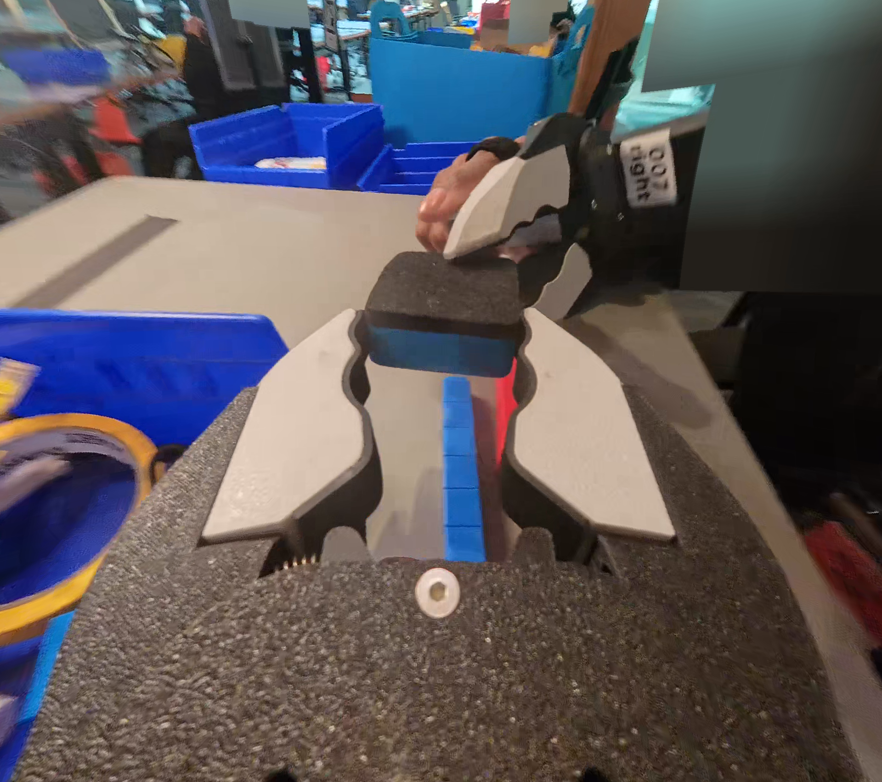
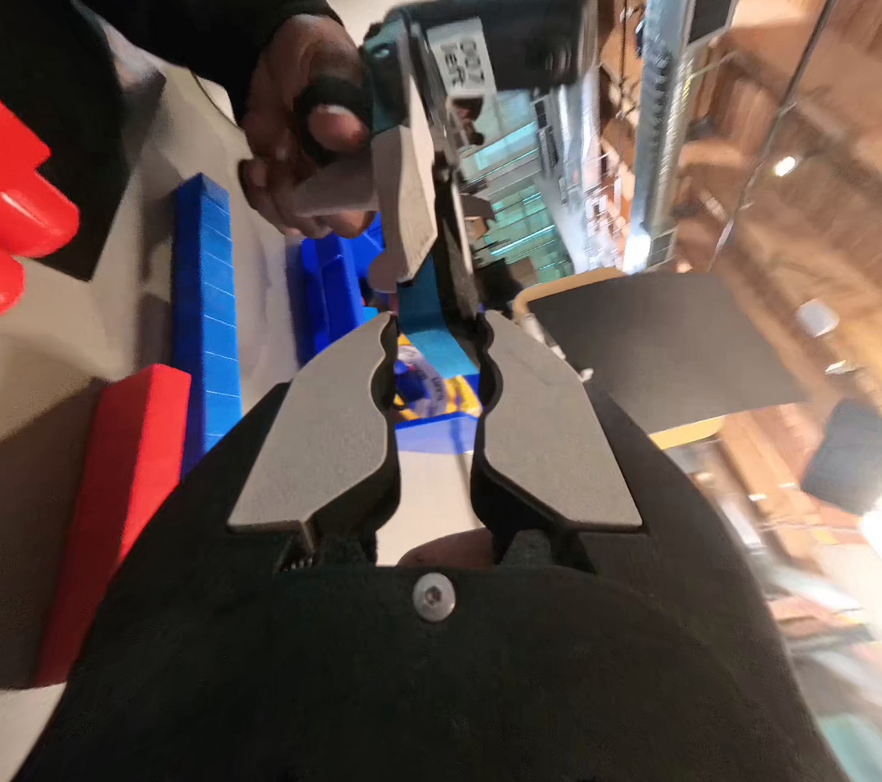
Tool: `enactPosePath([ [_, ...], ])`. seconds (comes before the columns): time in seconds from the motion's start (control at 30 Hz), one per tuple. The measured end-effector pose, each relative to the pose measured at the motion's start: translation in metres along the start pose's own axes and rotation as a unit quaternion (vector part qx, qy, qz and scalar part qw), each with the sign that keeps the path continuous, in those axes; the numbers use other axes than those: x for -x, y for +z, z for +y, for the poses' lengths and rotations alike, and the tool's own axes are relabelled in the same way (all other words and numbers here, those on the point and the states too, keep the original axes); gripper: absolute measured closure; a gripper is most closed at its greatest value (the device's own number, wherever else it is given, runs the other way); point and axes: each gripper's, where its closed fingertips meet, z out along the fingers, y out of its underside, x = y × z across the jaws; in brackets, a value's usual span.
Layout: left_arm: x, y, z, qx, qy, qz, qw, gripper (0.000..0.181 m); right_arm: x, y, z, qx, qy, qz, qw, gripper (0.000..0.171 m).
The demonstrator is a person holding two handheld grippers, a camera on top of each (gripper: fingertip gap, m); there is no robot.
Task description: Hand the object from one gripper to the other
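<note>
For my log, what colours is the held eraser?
Eraser: black felt over blue body, clearest in left wrist view.

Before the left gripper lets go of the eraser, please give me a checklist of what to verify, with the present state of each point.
1. Left gripper clamps the eraser on both sides: ok.
2. Right gripper has a finger on each face of the eraser: ok.
3. Right gripper firmly shut on the eraser: cannot tell; its fingertips touch the black felt.
4. Eraser held above the table: ok.
5. Blue block strip lies below, apart from the eraser: ok.
</note>
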Motion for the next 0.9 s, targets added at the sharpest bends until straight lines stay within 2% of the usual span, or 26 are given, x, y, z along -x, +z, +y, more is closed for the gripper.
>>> enactPosePath([
  [0.07, 0.008, -0.004, -0.001, 0.018, 0.088, -0.059, 0.994, 0.122, 0.001, 0.002, 0.004, 0.009, 0.099, -0.035, 0.994, 0.133],
  [0.17, 0.023, -0.01, -0.005, 0.047, 0.228, -0.157, 0.96, 0.121, -0.007, 0.006, 0.01, 0.031, 0.27, -0.068, 0.96, 0.124],
  [0.27, 0.034, -0.014, -0.014, 0.061, 0.326, -0.251, 0.909, 0.122, -0.018, 0.01, 0.017, 0.055, 0.427, -0.071, 0.9, 0.108],
  [0.33, 0.04, -0.015, -0.018, 0.079, 0.387, -0.308, 0.865, 0.122, -0.02, 0.015, 0.017, 0.06, 0.511, -0.071, 0.854, 0.097],
  [0.43, 0.041, -0.012, -0.015, 0.123, 0.478, -0.362, 0.791, 0.122, -0.016, 0.022, 0.013, 0.067, 0.577, -0.062, 0.812, 0.087],
  [0.53, 0.035, -0.002, -0.009, 0.14, 0.513, -0.366, 0.764, 0.122, -0.012, 0.027, 0.017, 0.099, 0.572, -0.032, 0.814, 0.089],
  [0.63, 0.027, 0.004, -0.01, 0.127, 0.529, -0.355, 0.76, 0.122, -0.01, 0.026, 0.025, 0.127, 0.518, -0.006, 0.846, 0.112],
  [0.67, 0.026, 0.004, -0.01, 0.122, 0.527, -0.347, 0.766, 0.122, -0.012, 0.025, 0.025, 0.121, 0.5, -0.001, 0.857, 0.112],
  [0.77, 0.022, 0.006, 0.0, 0.118, 0.473, -0.272, 0.83, 0.115, -0.018, 0.022, 0.034, 0.139, 0.406, 0.024, 0.903, 0.113],
  [0.9, 0.026, -0.006, 0.004, 0.119, 0.323, -0.204, 0.917, 0.114, -0.038, 0.012, 0.045, 0.167, 0.186, 0.102, 0.963, 0.113],
])
